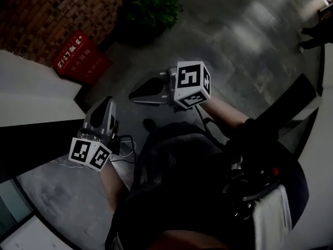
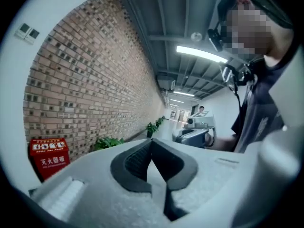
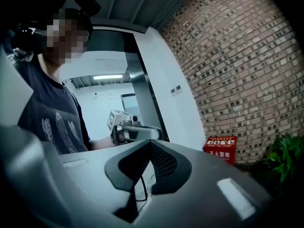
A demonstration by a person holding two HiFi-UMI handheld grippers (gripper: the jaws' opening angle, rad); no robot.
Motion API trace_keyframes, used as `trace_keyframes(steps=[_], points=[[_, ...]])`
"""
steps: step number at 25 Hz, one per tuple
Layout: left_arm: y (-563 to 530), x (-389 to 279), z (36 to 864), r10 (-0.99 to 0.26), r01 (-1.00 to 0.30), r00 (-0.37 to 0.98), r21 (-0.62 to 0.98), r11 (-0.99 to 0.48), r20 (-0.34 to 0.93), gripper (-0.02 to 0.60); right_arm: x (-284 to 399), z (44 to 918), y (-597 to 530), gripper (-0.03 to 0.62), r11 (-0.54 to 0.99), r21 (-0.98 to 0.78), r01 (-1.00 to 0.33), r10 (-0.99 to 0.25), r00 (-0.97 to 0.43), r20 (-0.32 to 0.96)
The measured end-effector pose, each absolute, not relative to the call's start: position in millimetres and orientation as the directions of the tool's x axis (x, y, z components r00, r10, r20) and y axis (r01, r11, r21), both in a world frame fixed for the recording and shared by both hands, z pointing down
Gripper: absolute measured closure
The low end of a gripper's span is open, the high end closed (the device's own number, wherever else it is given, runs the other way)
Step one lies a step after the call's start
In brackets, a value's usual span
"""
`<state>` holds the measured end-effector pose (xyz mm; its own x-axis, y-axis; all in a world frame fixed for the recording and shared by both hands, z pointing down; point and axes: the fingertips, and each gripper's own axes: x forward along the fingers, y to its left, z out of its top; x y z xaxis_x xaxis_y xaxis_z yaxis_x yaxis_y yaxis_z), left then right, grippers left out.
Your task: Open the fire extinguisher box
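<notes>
In the head view, the squarish red fire extinguisher box stands on grey stone tiles against a brick wall, well apart from the left gripper and the right gripper. In the left gripper view, its ribbed black pads are pressed together with nothing between them. In the right gripper view, its textured pads also meet with nothing between them, and the box stands beyond them.

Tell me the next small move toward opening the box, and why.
Probably step closer to the red box by the brick wall: it stands on the floor, well beyond the left gripper and right gripper, both shut and empty.
</notes>
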<state>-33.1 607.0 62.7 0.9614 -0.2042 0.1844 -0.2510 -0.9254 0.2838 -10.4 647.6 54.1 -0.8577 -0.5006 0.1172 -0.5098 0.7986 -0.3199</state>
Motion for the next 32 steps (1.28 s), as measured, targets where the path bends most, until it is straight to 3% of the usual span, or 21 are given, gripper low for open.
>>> trace_keyframes(steps=[6, 11, 20, 26, 32], points=[[557.4, -62.3, 43.4, -0.29, -0.336, 0.94, 0.322, -0.885, 0.182, 0.578, -34.9, 16.3, 610.3, 0.594, 0.832, -0.374, -0.41, -0.42, -0.905, 0.058], [514.9, -75.0, 43.4, -0.215, -0.245, 0.968, 0.301, -0.922, 0.129, 0.578, -50.7, 22.7, 576.8, 0.594, 0.8, -0.33, -0.502, -0.5, -0.861, 0.096], [455.7, -130.2, 60.1, -0.354, -0.386, 0.922, 0.322, -0.865, 0.156, 0.578, -92.3, 46.9, 507.2, 0.595, 0.847, -0.343, -0.406, -0.393, -0.913, 0.109], [443.8, -122.8, 85.1, -0.408, -0.462, 0.885, 0.31, -0.831, 0.227, 0.578, -80.0, 70.8, 490.3, 0.594, 0.866, -0.339, -0.367, -0.352, -0.93, 0.109], [359.0, -65.7, 105.3, -0.391, -0.494, 0.856, 0.308, -0.813, 0.339, 0.578, -41.5, 86.0, 408.7, 0.594, 0.878, -0.39, -0.278, -0.264, -0.96, 0.09]])
